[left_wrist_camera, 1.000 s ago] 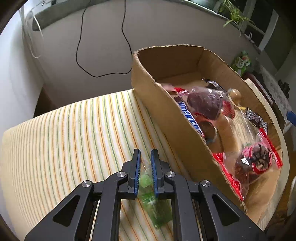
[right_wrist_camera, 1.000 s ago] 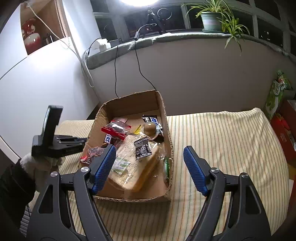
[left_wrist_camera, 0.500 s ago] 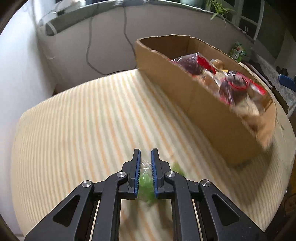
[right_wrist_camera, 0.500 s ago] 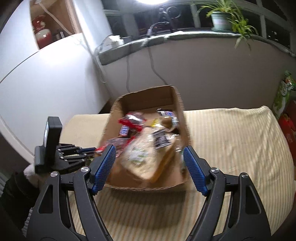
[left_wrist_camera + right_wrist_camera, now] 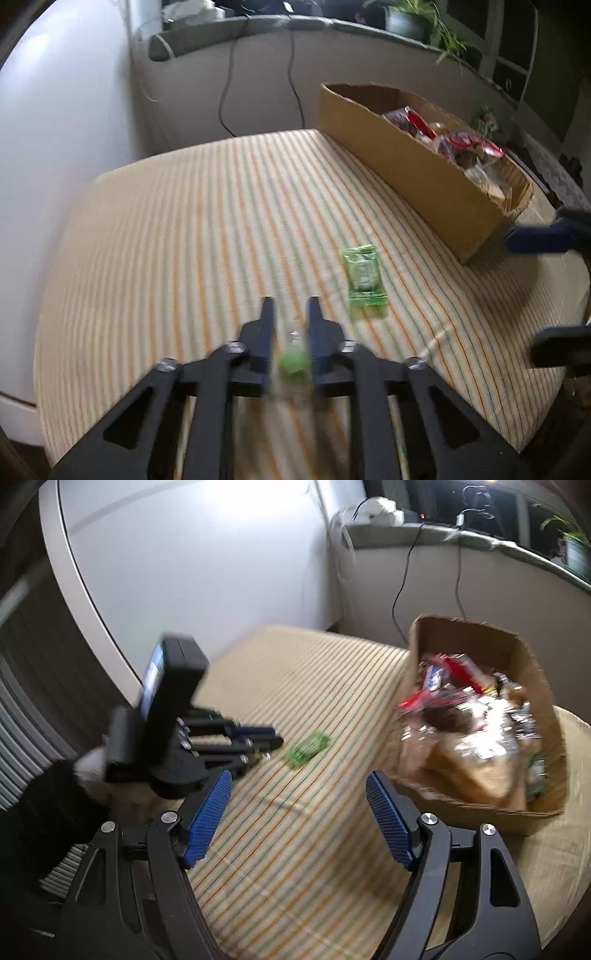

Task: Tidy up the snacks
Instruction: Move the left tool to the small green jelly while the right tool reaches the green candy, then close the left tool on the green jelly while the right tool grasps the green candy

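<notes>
wall: white panel (image 5: 192, 565) left | sill: grey ledge (image 5: 295, 27) ahead, cables (image 5: 225, 92) hanging | plant (image 5: 417, 18) on sill | surface: striped cloth (image 5: 184, 229)

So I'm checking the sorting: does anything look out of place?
Only one green snack packet lies alone on the striped cloth, apart from the cardboard box holding the other snacks. Another green item sits between the left gripper fingers, too blurred to identify.

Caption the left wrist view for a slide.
Left gripper just opening around a green candy; green packet on the striped cloth.
</notes>
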`<state>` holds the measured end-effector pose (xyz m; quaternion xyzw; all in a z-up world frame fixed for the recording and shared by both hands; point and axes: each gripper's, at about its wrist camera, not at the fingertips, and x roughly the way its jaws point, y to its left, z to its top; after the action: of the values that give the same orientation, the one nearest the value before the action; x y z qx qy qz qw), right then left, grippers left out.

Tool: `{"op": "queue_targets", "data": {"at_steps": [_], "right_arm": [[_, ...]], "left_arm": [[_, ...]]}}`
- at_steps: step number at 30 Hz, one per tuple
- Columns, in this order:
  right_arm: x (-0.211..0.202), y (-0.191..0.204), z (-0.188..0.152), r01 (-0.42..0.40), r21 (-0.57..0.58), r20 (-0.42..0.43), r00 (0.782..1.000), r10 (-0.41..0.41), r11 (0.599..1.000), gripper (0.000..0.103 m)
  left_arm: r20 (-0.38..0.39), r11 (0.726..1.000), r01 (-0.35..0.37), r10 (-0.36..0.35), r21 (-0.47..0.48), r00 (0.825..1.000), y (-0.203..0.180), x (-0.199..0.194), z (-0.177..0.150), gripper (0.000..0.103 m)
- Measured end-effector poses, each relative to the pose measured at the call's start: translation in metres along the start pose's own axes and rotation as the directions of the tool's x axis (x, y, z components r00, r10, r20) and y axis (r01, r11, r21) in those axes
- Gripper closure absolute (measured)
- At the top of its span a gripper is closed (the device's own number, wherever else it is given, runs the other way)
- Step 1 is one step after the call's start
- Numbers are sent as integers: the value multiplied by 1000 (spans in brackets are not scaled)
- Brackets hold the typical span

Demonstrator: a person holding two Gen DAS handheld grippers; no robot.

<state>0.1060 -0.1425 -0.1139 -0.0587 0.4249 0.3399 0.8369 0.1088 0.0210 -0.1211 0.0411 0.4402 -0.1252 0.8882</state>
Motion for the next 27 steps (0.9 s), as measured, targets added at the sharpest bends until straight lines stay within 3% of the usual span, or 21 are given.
{"op": "queue_targets", "data": {"at_steps": [2, 7, 14, 25, 27], "right_arm": [[17, 3, 1, 8, 4, -24, 1000, -7, 1000, 27], [49, 4, 5, 29, 16, -83, 996, -28, 999, 46], [80, 7, 9, 82, 20, -114, 990, -79, 996, 46], [105, 8, 25, 137, 17, -136, 982, -133, 990, 46], [108, 8, 28, 145, 12, -138, 980, -142, 989, 46]], "left_arm": [[34, 1000, -7, 7, -7, 999, 4, -13, -7, 66], [43, 998, 32, -30, -45, 999, 11, -24, -19, 66], [28, 997, 57, -56, -43, 998, 9, -19, -28, 66], [14, 999, 24, -25, 24, 1000, 5, -9, -22, 66], [15, 999, 26, -26, 22, 1000, 6, -8, -22, 73]]}}
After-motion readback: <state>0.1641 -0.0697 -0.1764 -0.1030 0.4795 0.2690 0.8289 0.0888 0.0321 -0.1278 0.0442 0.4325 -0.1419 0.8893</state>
